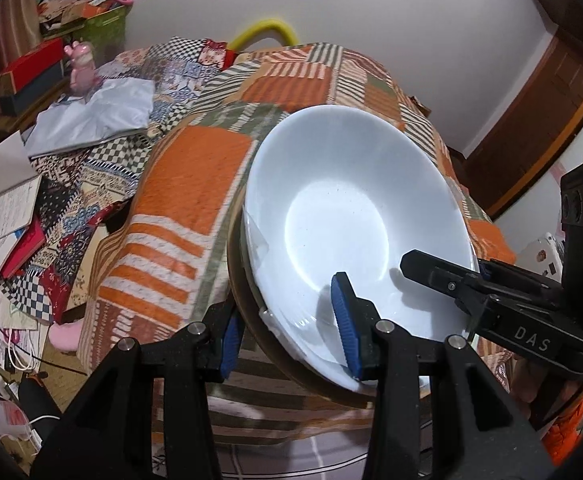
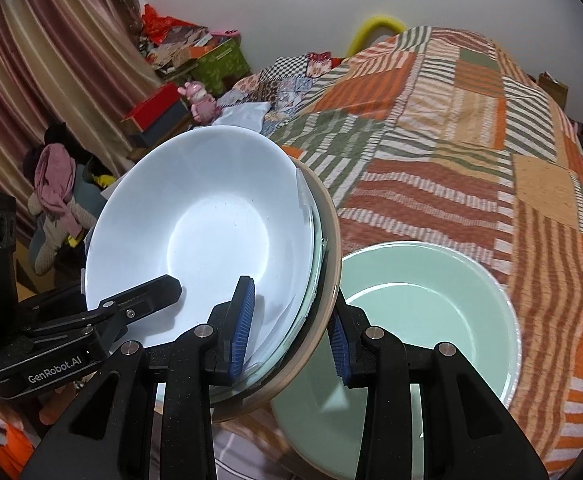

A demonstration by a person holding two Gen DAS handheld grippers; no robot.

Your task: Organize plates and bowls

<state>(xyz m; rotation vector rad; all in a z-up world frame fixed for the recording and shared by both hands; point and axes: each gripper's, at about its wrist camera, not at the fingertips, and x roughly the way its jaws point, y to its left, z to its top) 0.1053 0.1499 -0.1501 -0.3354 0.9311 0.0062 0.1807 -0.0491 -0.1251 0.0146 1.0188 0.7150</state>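
Observation:
A stack of dishes is held tilted in the air above a bed: a white bowl (image 1: 355,208) on top, a clear glass plate and a tan plate (image 1: 247,312) under it. My left gripper (image 1: 287,324) is shut on the stack's near rim. My right gripper (image 2: 291,320) is shut on the same stack (image 2: 203,216) from the other side; it also shows in the left wrist view (image 1: 451,280). A pale green bowl (image 2: 411,312) sits on the bed just right of the stack.
The bed has an orange, green and white patchwork quilt (image 2: 471,132). Books, papers and boxes (image 1: 15,200) lie at the left. A pink toy (image 1: 79,68) stands at the back left. A striped curtain (image 2: 31,60) hangs at the left.

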